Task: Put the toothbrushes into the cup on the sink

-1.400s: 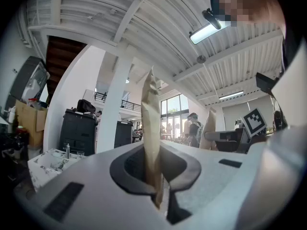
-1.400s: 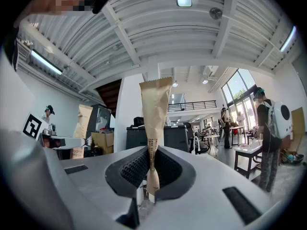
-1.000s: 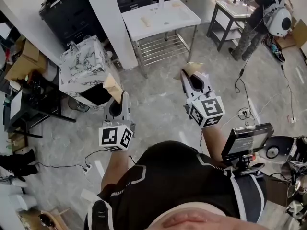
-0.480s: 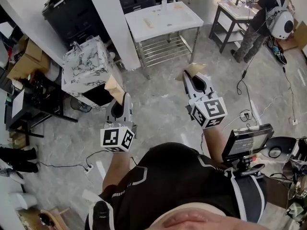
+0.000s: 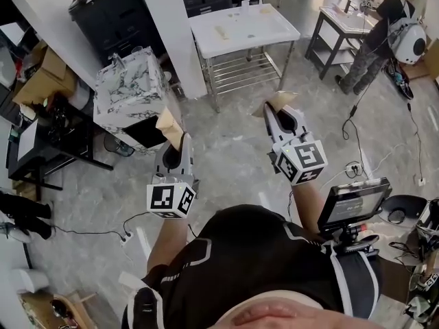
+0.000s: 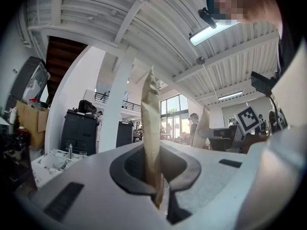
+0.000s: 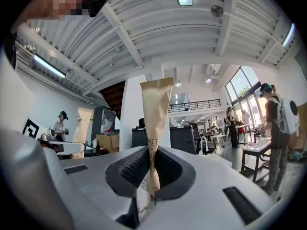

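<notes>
Both grippers are held out level over the grey floor, each with a brown paper-wrapped toothbrush. My left gripper (image 5: pixel 177 141) (image 6: pixel 157 178) is shut on one packet (image 5: pixel 167 123) (image 6: pixel 152 123), which stands up from the jaws. My right gripper (image 5: pixel 274 114) (image 7: pixel 150 178) is shut on the other packet (image 5: pixel 278 99) (image 7: pixel 156 107). The marble-patterned sink (image 5: pixel 129 96) (image 6: pixel 48 163) stands ahead to the left, apart from both grippers. A tap (image 6: pixel 70 150) and a small clear cup (image 6: pixel 82 153) stand on it.
A white pillar (image 5: pixel 171 26) rises right of the sink, with a black cabinet (image 5: pixel 110 12) behind it. A white metal table (image 5: pixel 243 27) with a tap stands farther ahead. A person with a white backpack (image 5: pixel 387 26) stands at the far right. Cables (image 5: pixel 346 163) trail on the floor.
In the head view the sink, pillar and table have slid slightly to the right. The right gripper has drifted a little rightward. Both packets stay clamped as before.
</notes>
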The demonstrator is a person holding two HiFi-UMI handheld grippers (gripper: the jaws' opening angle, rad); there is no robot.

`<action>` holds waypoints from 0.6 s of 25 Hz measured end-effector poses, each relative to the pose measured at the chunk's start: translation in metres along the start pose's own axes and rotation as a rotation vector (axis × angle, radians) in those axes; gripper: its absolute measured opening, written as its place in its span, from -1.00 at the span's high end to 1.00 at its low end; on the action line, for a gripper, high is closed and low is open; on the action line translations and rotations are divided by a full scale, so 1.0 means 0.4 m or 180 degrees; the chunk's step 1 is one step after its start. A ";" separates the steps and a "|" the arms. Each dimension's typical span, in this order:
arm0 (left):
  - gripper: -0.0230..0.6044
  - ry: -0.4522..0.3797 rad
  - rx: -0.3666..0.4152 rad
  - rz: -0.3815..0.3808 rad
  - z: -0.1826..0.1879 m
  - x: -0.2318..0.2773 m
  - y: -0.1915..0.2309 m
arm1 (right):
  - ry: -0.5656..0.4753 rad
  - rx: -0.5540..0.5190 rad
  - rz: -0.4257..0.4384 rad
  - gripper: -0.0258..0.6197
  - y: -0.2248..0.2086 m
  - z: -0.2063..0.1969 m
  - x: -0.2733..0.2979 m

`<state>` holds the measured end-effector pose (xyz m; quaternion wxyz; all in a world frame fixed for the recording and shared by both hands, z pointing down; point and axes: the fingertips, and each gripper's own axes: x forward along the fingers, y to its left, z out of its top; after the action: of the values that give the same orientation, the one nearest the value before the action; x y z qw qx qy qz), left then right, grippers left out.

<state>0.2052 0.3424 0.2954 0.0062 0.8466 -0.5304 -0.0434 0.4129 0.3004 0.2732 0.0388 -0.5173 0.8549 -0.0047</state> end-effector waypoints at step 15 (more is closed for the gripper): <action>0.84 -0.0033 0.0003 0.0017 -0.002 -0.068 0.151 | 0.0020 -0.0028 0.0114 0.81 0.158 -0.026 0.099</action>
<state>0.1392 0.3402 0.3017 0.0032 0.8450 -0.5327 -0.0475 0.3379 0.2944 0.2782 0.0339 -0.5021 0.8641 -0.0018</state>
